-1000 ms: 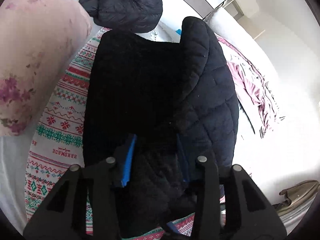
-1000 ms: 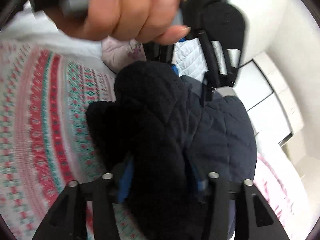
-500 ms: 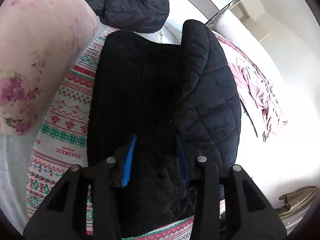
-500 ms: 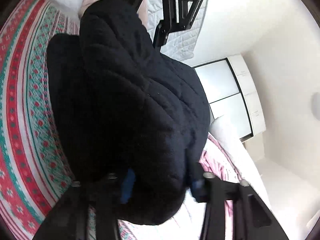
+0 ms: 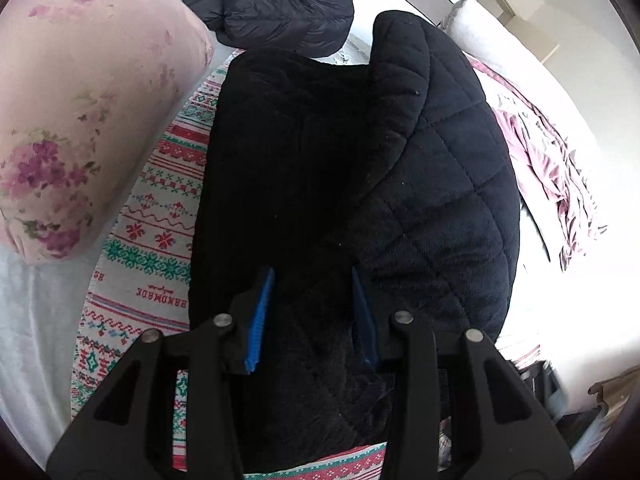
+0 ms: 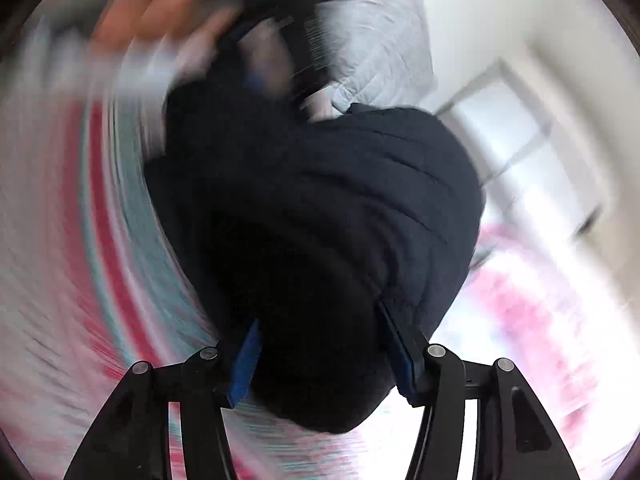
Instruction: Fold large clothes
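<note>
Left wrist view, left to right: floral pillow (image 5: 80, 112); patterned blanket (image 5: 156, 236) on bed; black quilted jacket (image 5: 320, 184) lying on blanket, long axis running away from camera, far end toward dark puffer bundle (image 5: 276, 0); jacket's right half folded up; pink cloth (image 5: 556, 168) at right.

Left tongs (image 5: 312, 312) partly closed, pads pressing jacket's near edge.

Right tongs (image 6: 324, 348): jaws opening, jacket fabric between blue pads, picture heavily blurred.
</note>
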`<action>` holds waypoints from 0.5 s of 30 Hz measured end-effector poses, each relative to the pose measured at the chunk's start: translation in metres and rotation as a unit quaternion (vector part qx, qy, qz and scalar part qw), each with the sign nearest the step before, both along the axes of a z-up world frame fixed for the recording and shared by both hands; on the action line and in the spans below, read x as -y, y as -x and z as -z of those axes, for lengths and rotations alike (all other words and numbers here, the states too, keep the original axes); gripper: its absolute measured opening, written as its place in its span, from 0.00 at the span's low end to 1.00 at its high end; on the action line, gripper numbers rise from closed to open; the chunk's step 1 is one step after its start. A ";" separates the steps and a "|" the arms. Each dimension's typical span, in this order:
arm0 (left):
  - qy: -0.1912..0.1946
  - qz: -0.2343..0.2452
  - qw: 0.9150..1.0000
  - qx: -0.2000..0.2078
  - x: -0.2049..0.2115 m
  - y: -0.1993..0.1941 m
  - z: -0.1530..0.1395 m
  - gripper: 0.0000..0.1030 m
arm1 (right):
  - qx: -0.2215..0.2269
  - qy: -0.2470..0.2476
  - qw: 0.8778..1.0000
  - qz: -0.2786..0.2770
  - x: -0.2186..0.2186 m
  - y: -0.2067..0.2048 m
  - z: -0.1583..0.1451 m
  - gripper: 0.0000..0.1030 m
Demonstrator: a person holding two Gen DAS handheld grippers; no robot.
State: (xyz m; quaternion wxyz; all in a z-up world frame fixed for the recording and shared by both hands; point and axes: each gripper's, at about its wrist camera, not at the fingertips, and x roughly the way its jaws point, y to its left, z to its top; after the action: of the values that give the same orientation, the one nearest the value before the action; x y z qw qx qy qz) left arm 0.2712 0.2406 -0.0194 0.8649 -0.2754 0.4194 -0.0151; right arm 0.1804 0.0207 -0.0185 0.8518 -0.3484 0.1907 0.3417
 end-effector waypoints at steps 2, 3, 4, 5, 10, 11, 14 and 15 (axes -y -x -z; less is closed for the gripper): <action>0.010 0.000 1.000 -0.005 -0.002 -0.003 0.002 0.41 | -0.050 -0.103 0.993 0.014 0.023 -0.019 -0.040 0.54; 0.014 0.001 1.000 -0.006 -0.003 -0.004 0.002 0.41 | -0.059 -0.136 0.989 0.029 0.030 -0.030 -0.056 0.54; 0.013 0.001 1.000 -0.007 -0.003 -0.004 0.002 0.41 | -0.080 -0.171 0.981 0.044 0.035 -0.047 -0.073 0.54; 0.010 0.001 1.000 -0.007 -0.003 -0.004 0.001 0.41 | -0.091 -0.184 0.977 0.049 0.035 -0.061 -0.084 0.54; 0.007 0.002 1.000 -0.007 -0.002 -0.004 0.001 0.41 | -0.137 -0.156 0.973 0.102 -0.023 -0.123 -0.110 0.49; 0.009 0.003 1.000 -0.007 -0.003 -0.004 0.001 0.41 | -0.153 -0.158 0.969 0.109 -0.033 -0.131 -0.107 0.48; 0.008 0.002 1.000 -0.009 -0.004 -0.004 0.002 0.41 | -0.195 -0.174 0.956 0.132 -0.057 -0.163 -0.114 0.48; 0.008 0.002 1.000 -0.009 -0.004 -0.004 0.002 0.41 | -0.207 -0.175 0.953 0.137 -0.064 -0.178 -0.112 0.48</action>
State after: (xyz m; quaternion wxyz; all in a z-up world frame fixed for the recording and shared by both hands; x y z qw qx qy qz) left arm 0.2749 0.2442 -0.0213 0.8590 -0.2813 0.4275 -0.0177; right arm 0.3586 0.0848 0.0930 0.8800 -0.0858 0.3459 0.3141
